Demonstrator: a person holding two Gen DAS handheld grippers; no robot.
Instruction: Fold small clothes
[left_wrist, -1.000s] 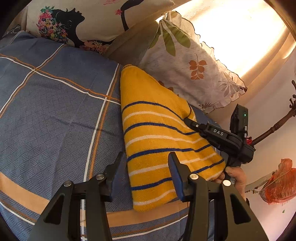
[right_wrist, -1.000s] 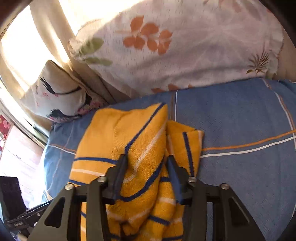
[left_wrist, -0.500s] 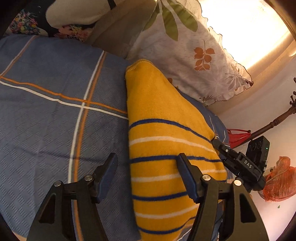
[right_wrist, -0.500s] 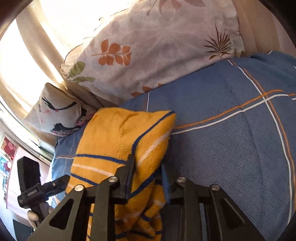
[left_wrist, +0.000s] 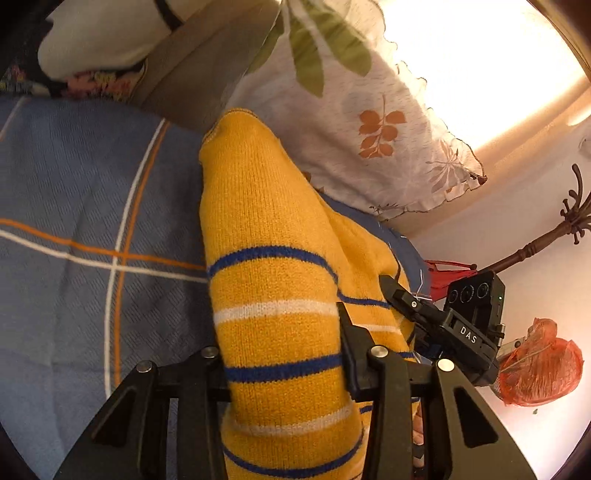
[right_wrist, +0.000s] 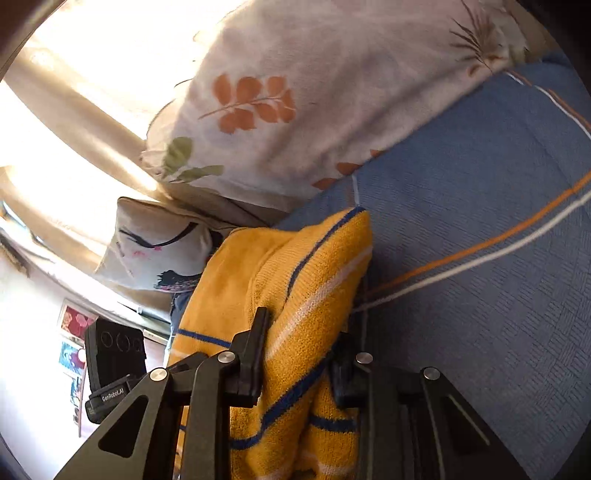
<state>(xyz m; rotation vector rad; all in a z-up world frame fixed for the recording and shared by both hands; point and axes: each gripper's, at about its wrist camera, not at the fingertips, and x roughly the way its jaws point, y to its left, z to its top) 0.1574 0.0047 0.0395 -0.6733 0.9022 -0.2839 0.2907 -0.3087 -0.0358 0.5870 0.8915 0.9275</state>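
A yellow knit garment (left_wrist: 266, 258) with blue and white stripes lies lengthwise on the blue checked bedspread (left_wrist: 74, 221). My left gripper (left_wrist: 282, 354) is shut on its near end, cloth bulging between the jaws. My right gripper (right_wrist: 301, 347) is shut on a bunched fold of the same garment (right_wrist: 314, 266) at its other side. The right gripper also shows in the left wrist view (left_wrist: 406, 306), at the garment's right edge. The left gripper's body shows at the lower left of the right wrist view (right_wrist: 114, 354).
A white pillow with orange and green leaves (left_wrist: 362, 122) leans at the head of the bed, close behind the garment. A second printed pillow (right_wrist: 155, 251) sits beside it. An orange plastic bag (left_wrist: 539, 362) and a dark wooden stand (left_wrist: 535, 243) are off the bed's right side.
My left gripper moved forward over the garment's near end and closed on it. My right gripper closed on the bunched fold and pulled it up and back.
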